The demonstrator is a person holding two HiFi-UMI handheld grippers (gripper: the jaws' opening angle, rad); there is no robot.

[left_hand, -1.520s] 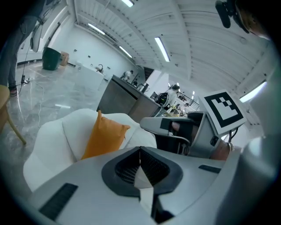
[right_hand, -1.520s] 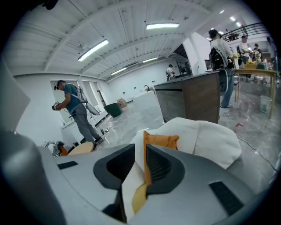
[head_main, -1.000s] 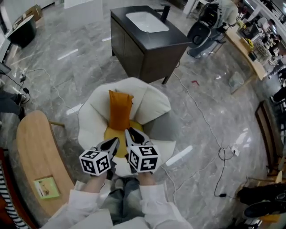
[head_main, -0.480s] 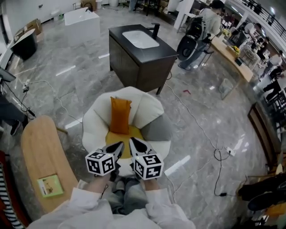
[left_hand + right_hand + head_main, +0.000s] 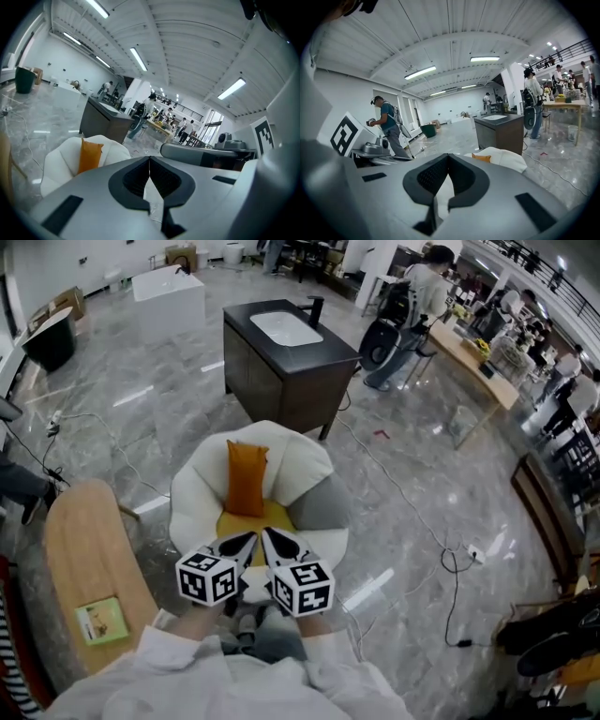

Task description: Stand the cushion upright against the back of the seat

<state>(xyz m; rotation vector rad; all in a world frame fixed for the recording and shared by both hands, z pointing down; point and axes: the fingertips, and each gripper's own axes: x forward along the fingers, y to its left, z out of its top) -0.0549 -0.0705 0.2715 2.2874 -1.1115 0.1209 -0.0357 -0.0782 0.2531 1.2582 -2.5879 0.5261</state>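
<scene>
Both tongs had pulled back from the chair toward the person since the earlier frame, while the orange rectangular fabric cushion (image 5: 247, 477) had kept its place. It stood upright on the yellow seat pad (image 5: 255, 520), leaning against the back of the white petal-shaped armchair (image 5: 199, 486), with nothing gripping it.

From the head view, the left tongs (image 5: 249, 539) and the right tongs (image 5: 268, 536) hovered side by side above the front edge of the seat, their tips close to each other and well apart from the cushion. Seen in the left gripper view, the left jaws were pressed together at the tips with nothing between them. The right gripper view showed the right jaws likewise closed and empty.

Beyond the armchair stood a dark cabinet with a white inset basin (image 5: 286, 352) on the grey marble floor (image 5: 150, 418). To the person's left was a curved light-wood desk (image 5: 80, 549) carrying a small green booklet (image 5: 101, 621). A black cable (image 5: 450, 568) trailed over the floor to the right.
</scene>
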